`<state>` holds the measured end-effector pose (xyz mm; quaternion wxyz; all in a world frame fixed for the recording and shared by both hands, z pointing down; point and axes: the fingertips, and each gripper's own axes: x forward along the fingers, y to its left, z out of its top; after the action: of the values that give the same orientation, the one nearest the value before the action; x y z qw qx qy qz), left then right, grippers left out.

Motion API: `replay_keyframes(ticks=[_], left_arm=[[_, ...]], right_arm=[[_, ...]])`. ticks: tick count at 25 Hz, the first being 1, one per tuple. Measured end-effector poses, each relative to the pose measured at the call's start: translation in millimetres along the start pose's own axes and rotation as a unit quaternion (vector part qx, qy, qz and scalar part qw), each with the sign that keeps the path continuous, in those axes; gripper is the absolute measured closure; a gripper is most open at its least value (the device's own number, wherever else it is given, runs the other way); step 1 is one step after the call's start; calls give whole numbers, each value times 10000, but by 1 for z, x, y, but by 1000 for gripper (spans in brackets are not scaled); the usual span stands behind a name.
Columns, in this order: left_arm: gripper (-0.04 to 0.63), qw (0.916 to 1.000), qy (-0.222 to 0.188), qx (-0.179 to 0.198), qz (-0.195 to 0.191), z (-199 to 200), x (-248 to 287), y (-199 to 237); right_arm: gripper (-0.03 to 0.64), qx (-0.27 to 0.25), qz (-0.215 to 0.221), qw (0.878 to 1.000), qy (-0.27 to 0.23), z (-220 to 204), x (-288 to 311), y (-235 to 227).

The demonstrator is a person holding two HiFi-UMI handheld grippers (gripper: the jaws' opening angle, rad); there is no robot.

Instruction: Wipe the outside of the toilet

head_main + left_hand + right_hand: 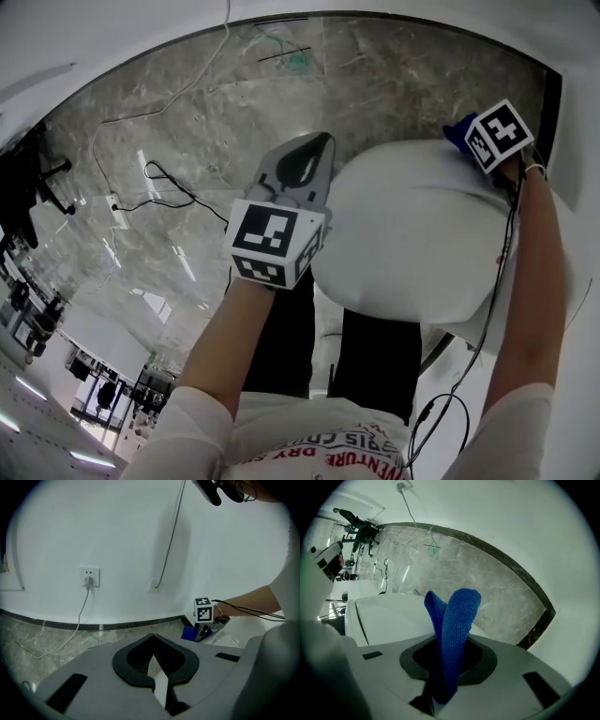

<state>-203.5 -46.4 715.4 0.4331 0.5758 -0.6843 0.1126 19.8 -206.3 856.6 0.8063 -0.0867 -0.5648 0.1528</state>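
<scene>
Right tool (443, 691), clamped on blue cloth (457, 630), sat at far edge of toilet (412, 234), nearer than closed, empty left tool (157, 677).

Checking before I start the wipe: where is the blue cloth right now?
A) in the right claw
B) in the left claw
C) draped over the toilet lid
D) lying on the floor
A: the right claw is clamped on the blue cloth, which sticks up from between its jaws, while the left claw holds nothing.

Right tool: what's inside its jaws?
A folded blue cloth is pinched there, sticking up in front of the toilet. The cloth's lower end is hidden inside the right tool.
</scene>
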Motion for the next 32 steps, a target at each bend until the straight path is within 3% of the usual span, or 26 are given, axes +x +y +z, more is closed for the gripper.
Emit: replay_keyframes(ticks=[3, 5, 12, 17, 23, 32], left_arm=[[591, 9994, 73, -349, -24, -15, -1, 21], [591, 9989, 77, -456, -10, -21, -2, 34], [591, 9991, 72, -425, -54, -36, -11, 55], [591, 9982, 103, -590, -22, -54, -24, 70], [591, 9979, 9, -617, 169, -71, -41, 87], [591, 9946, -226, -886, 499, -98, -78, 103]], right_arm=[[540, -72, -40, 9999, 85, 17, 9, 16], [540, -77, 157, 9998, -8, 33, 14, 34], [540, -756, 539, 9953, 287, 67, 24, 99], [540, -1075, 291, 9930, 390, 77, 29, 121], [540, -1244, 499, 9909, 130, 96, 27, 154], [540, -2105, 513, 9760, 207, 112, 30, 215]])
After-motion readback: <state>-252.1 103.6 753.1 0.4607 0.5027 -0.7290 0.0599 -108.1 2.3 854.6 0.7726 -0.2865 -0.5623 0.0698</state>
